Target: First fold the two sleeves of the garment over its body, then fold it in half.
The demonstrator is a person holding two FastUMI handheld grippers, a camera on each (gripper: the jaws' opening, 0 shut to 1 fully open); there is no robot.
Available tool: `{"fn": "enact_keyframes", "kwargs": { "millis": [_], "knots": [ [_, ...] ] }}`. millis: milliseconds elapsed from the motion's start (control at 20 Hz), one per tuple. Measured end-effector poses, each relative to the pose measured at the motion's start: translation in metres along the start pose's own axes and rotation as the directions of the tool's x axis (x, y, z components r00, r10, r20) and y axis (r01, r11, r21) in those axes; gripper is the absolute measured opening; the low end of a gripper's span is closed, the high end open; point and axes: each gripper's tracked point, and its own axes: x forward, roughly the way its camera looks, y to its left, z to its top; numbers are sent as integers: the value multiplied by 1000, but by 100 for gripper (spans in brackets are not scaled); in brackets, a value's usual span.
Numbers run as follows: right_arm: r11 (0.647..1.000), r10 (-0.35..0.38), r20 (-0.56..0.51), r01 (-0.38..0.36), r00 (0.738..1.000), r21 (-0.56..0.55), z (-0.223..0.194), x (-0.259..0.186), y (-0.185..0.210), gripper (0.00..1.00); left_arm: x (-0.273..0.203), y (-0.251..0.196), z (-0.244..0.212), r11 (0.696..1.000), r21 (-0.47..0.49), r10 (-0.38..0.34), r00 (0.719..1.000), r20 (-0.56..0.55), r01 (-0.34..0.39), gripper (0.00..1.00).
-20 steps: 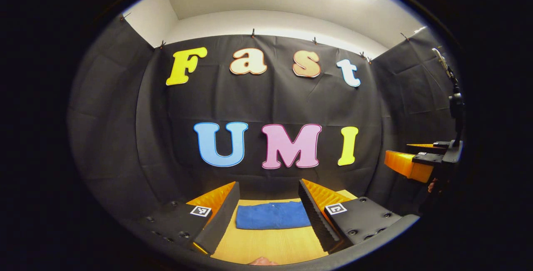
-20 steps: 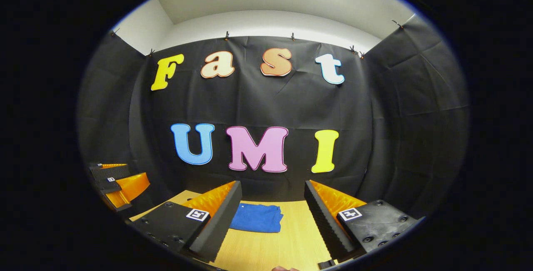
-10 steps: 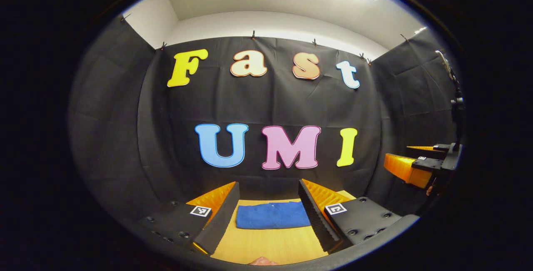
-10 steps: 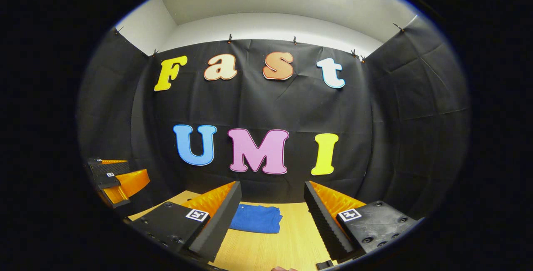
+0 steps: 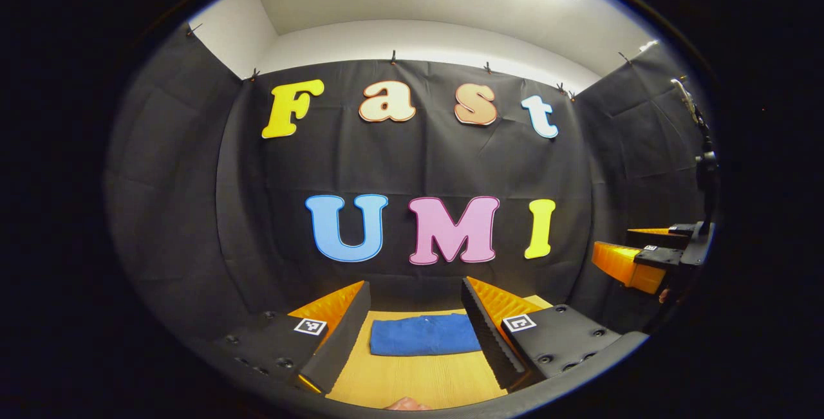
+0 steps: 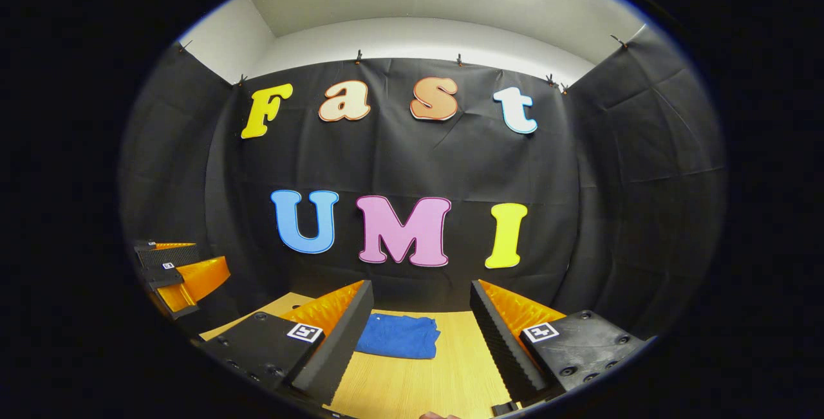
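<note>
While both grippers hung high above the light wooden tabletop (image 5: 412, 387), the small blue cloth garment (image 5: 425, 335) lay flat on it as a neat folded block. Since a moment before, almost nothing had moved; the views only tipped a little. The left gripper (image 5: 415, 332) and right gripper (image 6: 421, 342) had their jaws spread wide, holding nothing. The folding looked done.

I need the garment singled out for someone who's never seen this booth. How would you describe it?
Start at the wooden table in front of the black cloth wall. On it lies a blue garment, already folded into a flat rectangle. It is the only cloth item on the light wood, framed between the left gripper's open fingers.
</note>
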Motion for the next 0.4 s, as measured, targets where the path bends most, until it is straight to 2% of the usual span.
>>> {"fn": "enact_keyframes", "kwargs": {
  "millis": [400],
  "knots": [
    [1000,-9,2,9,1000,-6,0,1,-4,96,6,-1,-5,1000,-18,-5,1000,0,5,82]
  ]
}}
